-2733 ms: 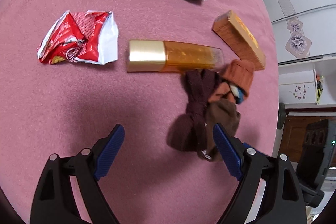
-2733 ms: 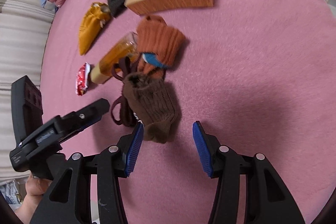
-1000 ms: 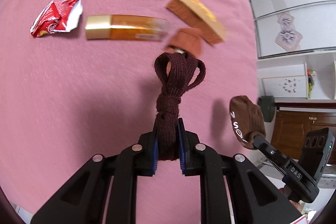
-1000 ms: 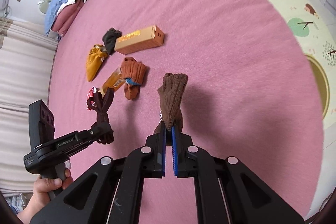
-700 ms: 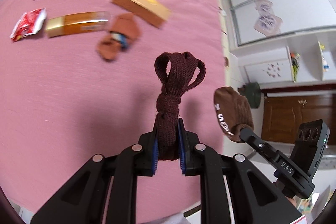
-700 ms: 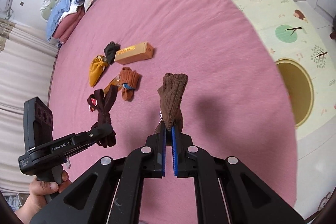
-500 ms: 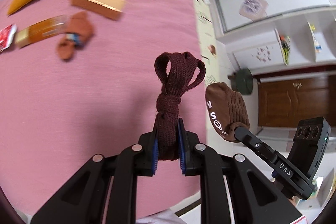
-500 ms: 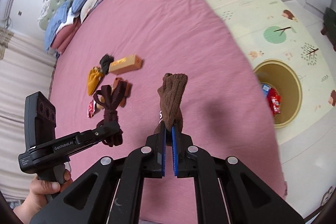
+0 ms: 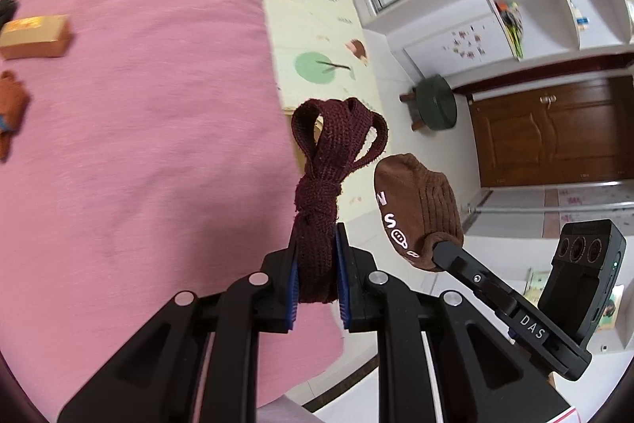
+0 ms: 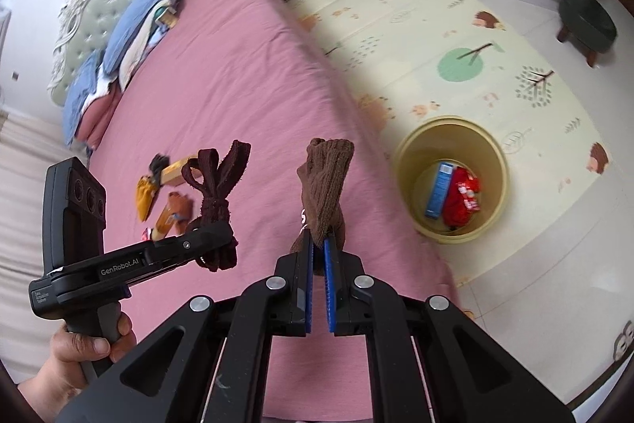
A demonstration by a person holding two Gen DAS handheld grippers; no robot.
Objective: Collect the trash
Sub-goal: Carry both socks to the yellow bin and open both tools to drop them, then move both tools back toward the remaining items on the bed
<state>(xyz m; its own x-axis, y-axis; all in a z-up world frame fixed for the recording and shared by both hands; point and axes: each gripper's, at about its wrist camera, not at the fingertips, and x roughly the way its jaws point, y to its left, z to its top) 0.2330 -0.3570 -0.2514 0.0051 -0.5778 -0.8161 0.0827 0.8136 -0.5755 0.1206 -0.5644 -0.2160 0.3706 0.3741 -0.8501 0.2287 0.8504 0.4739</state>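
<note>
My left gripper (image 9: pixel 317 256) is shut on a knotted maroon sock (image 9: pixel 329 161) and holds it in the air over the edge of the pink bed (image 9: pixel 138 153). It also shows in the right wrist view (image 10: pixel 216 185). My right gripper (image 10: pixel 318 256) is shut on a brown ribbed sock (image 10: pixel 325 181), seen too in the left wrist view (image 9: pixel 416 209). A yellow trash bin (image 10: pixel 408 153) stands on the floor mat to the right of the bed, with a blue box (image 10: pixel 438 189) and a red wrapper (image 10: pixel 461 195) inside.
On the bed lie an orange box (image 9: pixel 35 36), a rust sock (image 9: pixel 12 106), a mustard pouch (image 10: pixel 144 199) and an amber bottle (image 10: pixel 166 219). A green stool (image 10: pixel 586 16) stands on the floor. Pillows and clothes (image 10: pixel 119 54) pile at the headboard.
Both grippers took hold of a sock each and lifted them off the bed. They have swung right, past the bed edge, and the bin has come nearer.
</note>
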